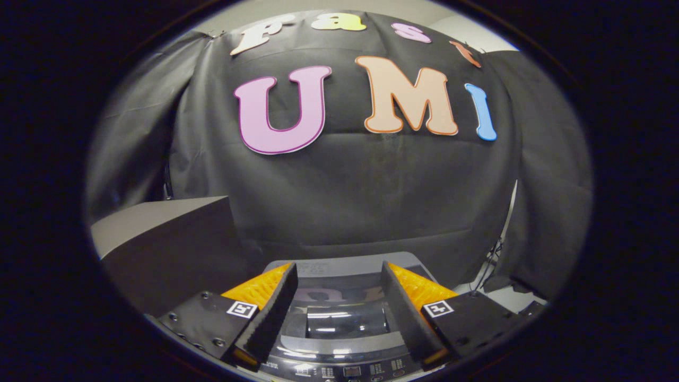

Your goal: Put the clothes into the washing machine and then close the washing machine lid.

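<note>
While tool (pixel 339 297) gapes apart, holding nothing — washing machine (pixel 339 339) below | glossy lid (pixel 339 318) down

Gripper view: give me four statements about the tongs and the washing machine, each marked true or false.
1. The tongs are open with nothing between the fingers. True.
2. The washing machine lies below and between the fingers. True.
3. A garment is clamped in the tongs. False: they hold nothing.
4. The washing machine lid stands raised upright. False: its glossy window lies flat, so the lid looks closed.
5. A grey box stands beside the machine. True.
</note>
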The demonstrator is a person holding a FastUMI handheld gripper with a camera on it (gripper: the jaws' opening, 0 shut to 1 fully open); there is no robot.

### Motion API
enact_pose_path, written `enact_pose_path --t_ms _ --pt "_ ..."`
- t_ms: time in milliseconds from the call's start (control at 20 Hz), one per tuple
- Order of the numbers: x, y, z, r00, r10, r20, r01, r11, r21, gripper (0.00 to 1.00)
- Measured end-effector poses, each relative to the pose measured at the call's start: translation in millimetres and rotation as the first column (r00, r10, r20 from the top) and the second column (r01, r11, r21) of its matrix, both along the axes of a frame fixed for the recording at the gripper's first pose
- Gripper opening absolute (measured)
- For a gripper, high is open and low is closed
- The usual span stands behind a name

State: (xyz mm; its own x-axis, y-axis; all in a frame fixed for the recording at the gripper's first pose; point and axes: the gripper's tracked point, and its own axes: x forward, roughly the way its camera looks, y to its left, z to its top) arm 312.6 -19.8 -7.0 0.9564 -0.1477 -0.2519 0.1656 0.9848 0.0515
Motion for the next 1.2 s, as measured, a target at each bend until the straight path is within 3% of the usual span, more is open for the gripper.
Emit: enact_pose_path --t_ms 450,1200 --pt "-95.3 -11.4 55.9 0.994 -0.047 0.094 0.045 0.999 0.028 0.98" --pt "-213.5 6.0 119.4 0.987 -0.001 0.161 0.003 1.0 -0.007 0.97"
